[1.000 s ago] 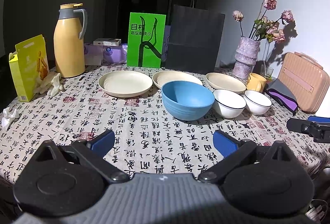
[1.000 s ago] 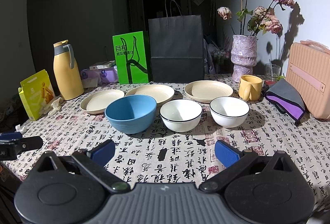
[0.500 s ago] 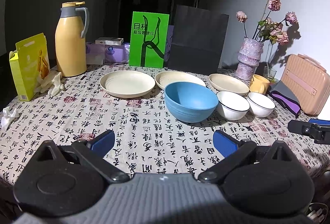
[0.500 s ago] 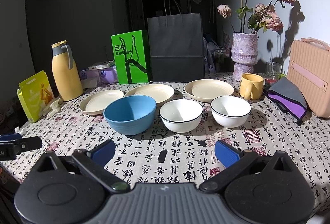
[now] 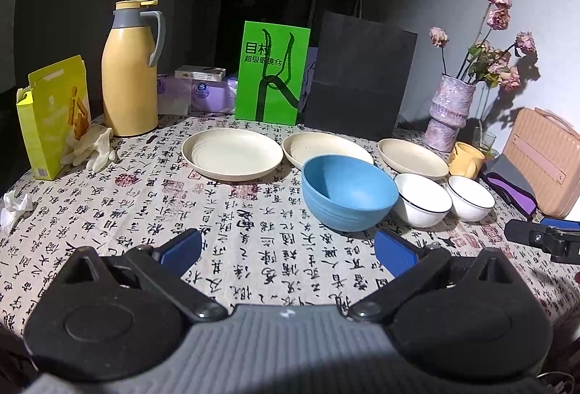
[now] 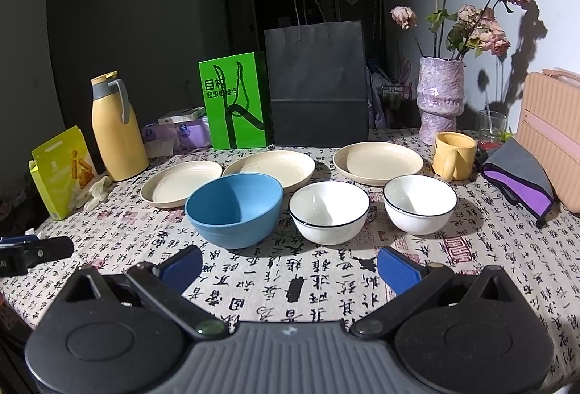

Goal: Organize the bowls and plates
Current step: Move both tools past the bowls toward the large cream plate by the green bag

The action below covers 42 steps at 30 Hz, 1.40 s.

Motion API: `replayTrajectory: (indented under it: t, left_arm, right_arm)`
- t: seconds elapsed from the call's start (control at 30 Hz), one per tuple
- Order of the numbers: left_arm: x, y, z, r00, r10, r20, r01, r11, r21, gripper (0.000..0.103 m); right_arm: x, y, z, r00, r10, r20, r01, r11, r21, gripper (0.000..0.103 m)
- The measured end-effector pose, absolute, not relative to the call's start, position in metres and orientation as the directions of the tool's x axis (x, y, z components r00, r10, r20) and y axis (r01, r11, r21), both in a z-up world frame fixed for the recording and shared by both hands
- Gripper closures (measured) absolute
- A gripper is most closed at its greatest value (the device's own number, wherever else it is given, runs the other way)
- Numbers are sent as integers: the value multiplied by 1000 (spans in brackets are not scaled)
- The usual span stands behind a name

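Cream plates and three bowls stand untouched on a table [image 6: 253,289] dressed in calligraphy-print cloth, as a person holds two grippers over its near edge. The left gripper [image 5: 286,249] and the right gripper [image 6: 288,265] both hang with jaws spread wide, holding nothing, well short of the dishes. The left plate [image 5: 232,153], middle plate [image 6: 270,167] and right plate [image 6: 377,158] lie in a back row, apart from one another; in front of them sit the blue bowl [image 6: 233,209], the middle white bowl [image 6: 329,211] and the right white bowl [image 6: 419,203], side by side and close together. Nothing looks stacked yet, so the work appears to be at its start. A sound first move would probably be to nest one white bowl in the other, taking it by the rim with one finger inside and one outside, lifting straight up before crossing over. The glazed rims look slippery, so a firm, level hold seems wise. The yellow mug [image 6: 454,154] just behind the right white bowl and the vase [image 6: 440,96] of dried flowers beyond could be knocked by a careless swing.
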<state>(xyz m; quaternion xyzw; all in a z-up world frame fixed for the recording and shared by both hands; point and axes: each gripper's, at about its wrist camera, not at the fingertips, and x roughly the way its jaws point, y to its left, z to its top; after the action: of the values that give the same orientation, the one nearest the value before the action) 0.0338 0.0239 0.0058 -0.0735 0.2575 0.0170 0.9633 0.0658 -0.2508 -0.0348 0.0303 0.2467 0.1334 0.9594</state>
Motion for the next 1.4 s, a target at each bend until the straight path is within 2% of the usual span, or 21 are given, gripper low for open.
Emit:
replayTrajectory:
  t: [0.97, 1.4]
  left_arm:
    - [123, 77, 8, 851, 41, -523, -159, 970, -183, 0]
    - [169, 110, 4, 820, 56, -570, -229, 944, -237, 0]
  right_arm:
    - [167, -203, -24, 804, 355, -478, -326, 934, 145, 0]
    - [221, -164, -18, 756, 412, -509, -390, 907, 157, 1]
